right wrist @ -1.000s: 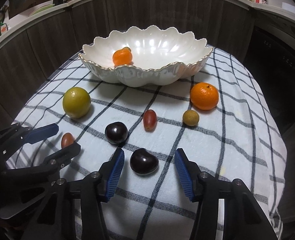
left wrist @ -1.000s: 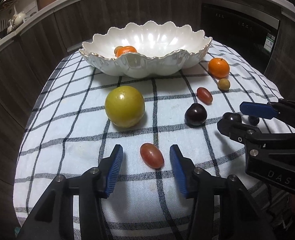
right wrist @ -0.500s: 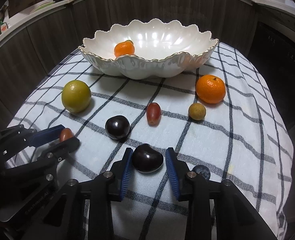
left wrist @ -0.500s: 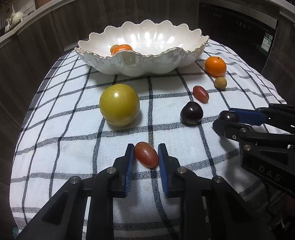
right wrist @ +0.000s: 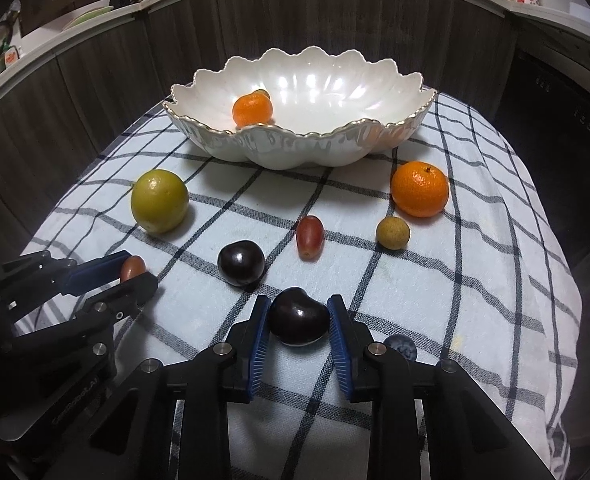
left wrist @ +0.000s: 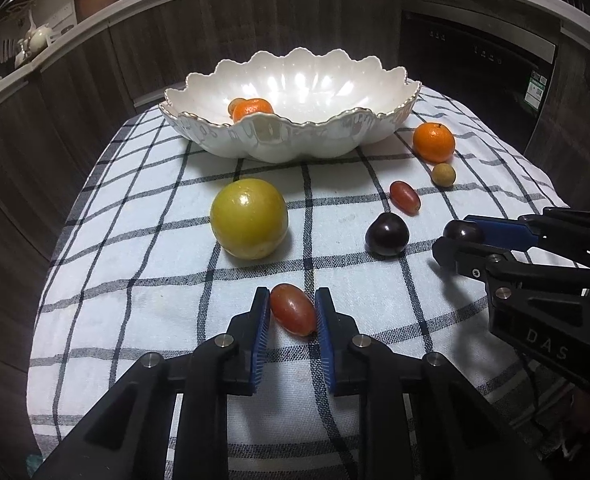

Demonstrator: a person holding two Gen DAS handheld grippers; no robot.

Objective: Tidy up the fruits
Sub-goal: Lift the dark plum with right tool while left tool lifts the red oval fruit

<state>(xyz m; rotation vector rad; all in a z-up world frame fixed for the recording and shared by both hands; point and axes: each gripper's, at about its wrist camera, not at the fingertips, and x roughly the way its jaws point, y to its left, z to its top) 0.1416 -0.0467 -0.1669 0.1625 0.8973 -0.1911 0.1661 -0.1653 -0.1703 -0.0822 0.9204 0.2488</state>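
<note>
My left gripper (left wrist: 293, 314) has just closed its jaws on a red grape (left wrist: 293, 315); my right gripper (right wrist: 298, 317) has closed on a dark plum (right wrist: 298, 317). Both fruits rest on the checked cloth (right wrist: 475, 280), near the bowl (right wrist: 295, 148).

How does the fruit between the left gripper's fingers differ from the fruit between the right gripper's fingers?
The left gripper is shut on a reddish oval grape; the right gripper is shut on a dark purple, near-black rounded plum. The grape is slimmer and elongated, lying slantwise between the fingers; the plum is broader and lumpy, filling a wider gap. Both are glossy, rest on the white checked cloth, and sit outside the white scalloped bowl.
</note>
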